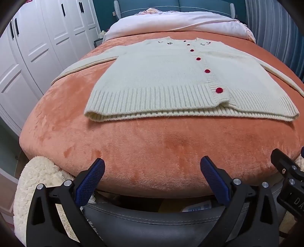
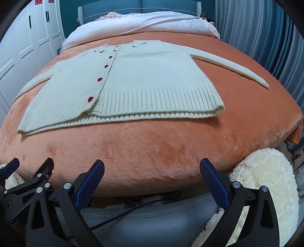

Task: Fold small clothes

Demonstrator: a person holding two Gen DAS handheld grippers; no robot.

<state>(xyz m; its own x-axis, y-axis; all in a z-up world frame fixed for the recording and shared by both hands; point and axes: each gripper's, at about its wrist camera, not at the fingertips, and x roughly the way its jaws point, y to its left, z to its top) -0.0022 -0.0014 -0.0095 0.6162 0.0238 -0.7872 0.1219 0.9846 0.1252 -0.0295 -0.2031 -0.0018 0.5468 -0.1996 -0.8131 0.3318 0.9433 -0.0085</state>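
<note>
A small cream knitted cardigan (image 1: 163,76) with red buttons lies flat and face up on the orange blanket (image 1: 152,152), both sleeves spread out sideways. It also shows in the right wrist view (image 2: 144,79). My left gripper (image 1: 152,165) is open and empty, held off the bed's near edge, well short of the cardigan's ribbed hem. My right gripper (image 2: 152,165) is open and empty too, beside the left one and equally short of the hem. The right gripper's body (image 1: 288,180) shows at the right edge of the left wrist view.
The orange blanket covers a bed with a white duvet (image 1: 180,22) and a teal headboard (image 1: 171,5) at the far end. White wardrobes (image 1: 38,47) stand left, blue curtains (image 2: 266,38) right. A fluffy white rug (image 2: 266,180) and a grey padded seat (image 1: 152,218) lie below the grippers.
</note>
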